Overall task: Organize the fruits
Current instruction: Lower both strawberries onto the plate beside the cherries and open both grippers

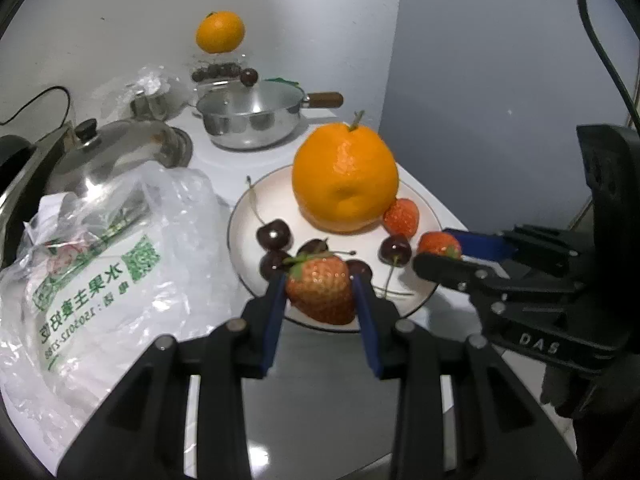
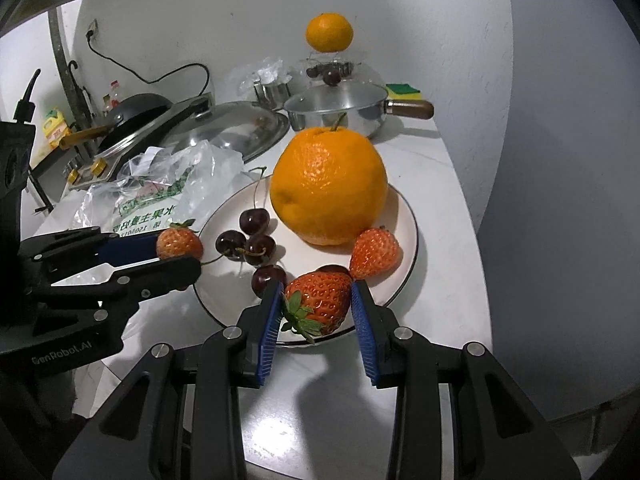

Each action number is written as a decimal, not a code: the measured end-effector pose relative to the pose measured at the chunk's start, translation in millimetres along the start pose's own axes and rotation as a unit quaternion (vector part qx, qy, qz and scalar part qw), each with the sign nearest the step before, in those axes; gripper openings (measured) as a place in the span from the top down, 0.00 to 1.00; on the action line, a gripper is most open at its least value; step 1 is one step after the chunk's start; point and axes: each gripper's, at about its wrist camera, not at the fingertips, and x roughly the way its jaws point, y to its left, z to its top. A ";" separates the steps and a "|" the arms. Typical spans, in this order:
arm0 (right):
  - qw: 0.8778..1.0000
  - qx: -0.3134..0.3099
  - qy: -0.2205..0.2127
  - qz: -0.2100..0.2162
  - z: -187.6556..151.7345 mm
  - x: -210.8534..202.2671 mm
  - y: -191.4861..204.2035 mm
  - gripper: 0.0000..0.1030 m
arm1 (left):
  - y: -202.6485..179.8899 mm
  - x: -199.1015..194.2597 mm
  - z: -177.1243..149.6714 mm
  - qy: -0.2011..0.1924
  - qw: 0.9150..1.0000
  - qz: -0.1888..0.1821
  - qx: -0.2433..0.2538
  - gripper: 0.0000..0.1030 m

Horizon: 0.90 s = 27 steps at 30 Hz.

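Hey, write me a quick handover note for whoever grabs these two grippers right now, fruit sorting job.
Left gripper: shut on a strawberry at the plate's near-left edge.
Right gripper: shut on another strawberry at the plate's near-right edge.
On the white plate: a large orange, one loose strawberry, several cherries.
A second orange sits at the back above more cherries.
Left to do: place both held strawberries; destination not visible.

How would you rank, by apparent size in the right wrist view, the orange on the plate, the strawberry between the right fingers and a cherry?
1. Orange on the plate.
2. Strawberry, inflated by nearness.
3. Cherry.
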 end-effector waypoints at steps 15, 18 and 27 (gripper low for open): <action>0.999 0.000 0.019 0.027 0.5 24.4 2.7 0.64 | -0.3 20.5 1.6 0.020 1.000 -0.013 0.004 0.65; 0.999 0.001 0.020 0.027 1.0 25.1 2.3 0.64 | 1.5 23.8 1.6 0.024 1.000 -0.016 0.001 0.65; 0.999 0.005 0.021 0.023 2.0 23.6 2.2 0.64 | 0.7 19.0 2.6 0.021 1.000 -0.023 0.002 0.64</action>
